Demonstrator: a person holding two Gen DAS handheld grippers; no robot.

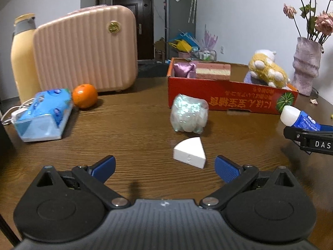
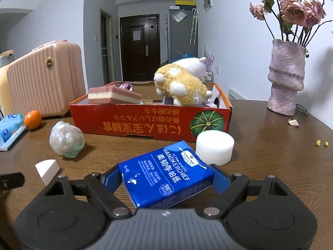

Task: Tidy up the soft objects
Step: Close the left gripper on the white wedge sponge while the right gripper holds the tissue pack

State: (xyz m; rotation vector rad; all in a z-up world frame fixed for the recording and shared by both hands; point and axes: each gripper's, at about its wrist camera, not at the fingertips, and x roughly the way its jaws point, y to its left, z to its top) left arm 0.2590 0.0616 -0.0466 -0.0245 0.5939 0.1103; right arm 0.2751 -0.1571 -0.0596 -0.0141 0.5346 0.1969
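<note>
My right gripper is shut on a blue handkerchief pack, held tilted just above the table. A white foam cylinder stands right behind it. The red cardboard box holds a striped sponge block, a purple satin item and a yellow-and-white plush toy. My left gripper is open and empty, low over the table. A white foam wedge lies just ahead of its fingertips, with a shiny wrapped soft bundle beyond. The right gripper with the pack shows at the right edge.
A pink ribbed case, a cream bottle, an orange and a light blue tissue pack stand at the left. A purple vase with dried roses is at the right, with crumbs on the wooden table.
</note>
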